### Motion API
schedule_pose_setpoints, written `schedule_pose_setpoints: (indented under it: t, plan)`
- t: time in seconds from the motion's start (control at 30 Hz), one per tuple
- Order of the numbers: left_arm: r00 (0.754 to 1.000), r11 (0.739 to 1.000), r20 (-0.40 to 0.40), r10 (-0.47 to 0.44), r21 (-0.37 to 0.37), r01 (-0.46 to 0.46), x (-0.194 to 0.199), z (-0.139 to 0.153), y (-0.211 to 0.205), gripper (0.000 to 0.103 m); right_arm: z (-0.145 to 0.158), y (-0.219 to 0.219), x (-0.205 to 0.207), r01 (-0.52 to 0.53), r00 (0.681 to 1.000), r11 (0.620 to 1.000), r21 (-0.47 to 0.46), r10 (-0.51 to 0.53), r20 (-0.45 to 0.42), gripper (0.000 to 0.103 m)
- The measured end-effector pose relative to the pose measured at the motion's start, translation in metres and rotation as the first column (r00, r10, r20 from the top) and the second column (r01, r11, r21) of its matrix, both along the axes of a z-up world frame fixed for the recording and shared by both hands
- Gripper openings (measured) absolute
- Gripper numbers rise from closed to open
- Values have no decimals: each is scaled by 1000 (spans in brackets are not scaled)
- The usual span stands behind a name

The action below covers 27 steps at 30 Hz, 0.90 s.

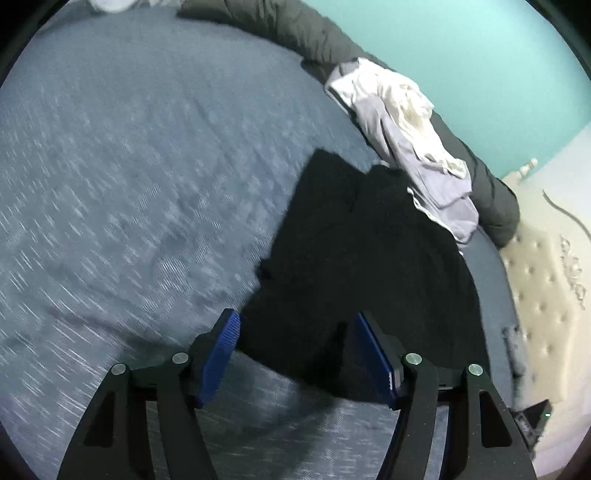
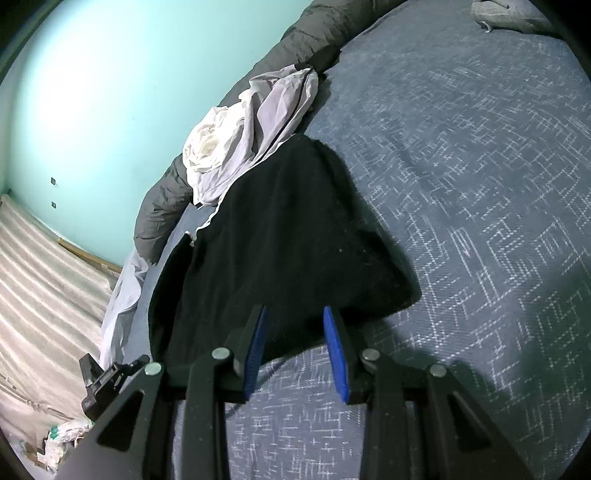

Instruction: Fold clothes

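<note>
A black garment (image 1: 369, 258) lies spread on the blue patterned bedcover (image 1: 147, 166). My left gripper (image 1: 295, 314) hangs over its near edge. It is open, blue pads wide apart, with only dark cloth showing below the gap. In the right wrist view the same black garment (image 2: 288, 221) runs away from my right gripper (image 2: 294, 309). Its near hem lies between the two blue pads. The pads stand narrowly apart and do not press the cloth, and bedcover (image 2: 480, 184) shows through the gap.
A heap of white and lavender clothes (image 1: 406, 122) (image 2: 251, 129) rests against a rolled grey duvet (image 1: 295, 26) (image 2: 314, 33) along the teal wall. A cream tufted panel (image 1: 543, 277) borders the bed. A small black device (image 2: 103, 380) sits at the bed's edge, a grey pillow (image 2: 509, 14) at the far corner.
</note>
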<state>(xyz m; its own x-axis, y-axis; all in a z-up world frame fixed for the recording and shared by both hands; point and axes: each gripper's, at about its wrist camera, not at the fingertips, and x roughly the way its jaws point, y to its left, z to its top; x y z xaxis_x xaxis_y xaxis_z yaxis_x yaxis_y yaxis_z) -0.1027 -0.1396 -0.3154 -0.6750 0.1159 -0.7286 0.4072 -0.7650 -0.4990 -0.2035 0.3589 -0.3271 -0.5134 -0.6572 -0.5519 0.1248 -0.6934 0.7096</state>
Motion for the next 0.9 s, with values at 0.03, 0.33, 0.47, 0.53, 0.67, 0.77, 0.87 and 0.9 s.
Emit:
schedule_pose_setpoints:
  t: [0.03,0.33,0.47,0.53,0.67,0.77,0.87,0.9]
  plan:
    - [1000,1000,-1,-4,-13,4,-3,3,-1,69,0,-1,0,-2,1000,1000,-1,2,0,32]
    - [978,969,40,-207,-128,210,-76,22,10,70,-3,-1,-2,0,1000,1000,-9,0,7,32]
    - [958,943,57,-282,-167,288,-107,27,19,70,-3,-1,-4,-3,1000,1000,-10,3,9,32]
    - [947,934,55,-315,-158,320,-120,27,22,69,-4,-2,-4,-8,1000,1000,-10,8,12,32]
    - [950,939,69,-306,-140,313,-137,19,16,13,-6,-5,-6,-18,1000,1000,-15,18,20,32]
    - [971,964,58,-231,-121,237,-135,16,-2,7,-6,-6,-7,-25,1000,1000,-19,25,17,32]
    - [990,991,57,-127,-37,129,-125,5,-27,10,-6,-5,-7,-28,999,999,-26,29,18,32]
    - [994,996,60,-86,-1,86,-121,-1,-36,13,-6,-5,-8,-29,999,999,-26,30,18,32]
